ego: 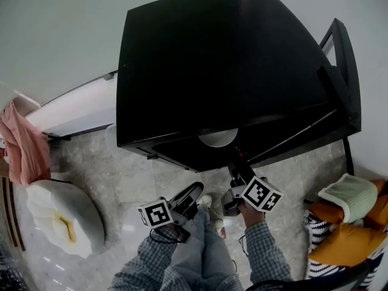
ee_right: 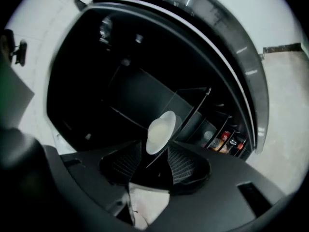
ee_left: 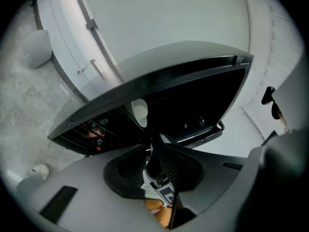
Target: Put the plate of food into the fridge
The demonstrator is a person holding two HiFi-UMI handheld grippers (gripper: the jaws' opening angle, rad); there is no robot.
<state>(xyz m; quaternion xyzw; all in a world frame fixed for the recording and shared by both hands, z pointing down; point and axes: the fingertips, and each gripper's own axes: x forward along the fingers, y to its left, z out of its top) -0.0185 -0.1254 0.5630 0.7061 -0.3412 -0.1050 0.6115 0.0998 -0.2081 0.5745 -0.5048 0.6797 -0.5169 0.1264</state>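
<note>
At the front of the open black fridge (ego: 212,65), the white plate (ee_right: 161,131) appears to rest on a glass shelf, with its near rim facing the person. The right gripper (ego: 237,165) reaches up to it, jaws apart, and the rim lies between their tips, not pinched. The left gripper (ego: 195,193) hangs lower, beside the person's legs, jaws slightly apart and empty. From here the plate looks stiff, glossy and breakable, so I'd expect it to be slippery and front-heavy in a rim hold. The near rim is the only handy grip, pads above and below, keeping it level. I cannot make out the food.
</note>
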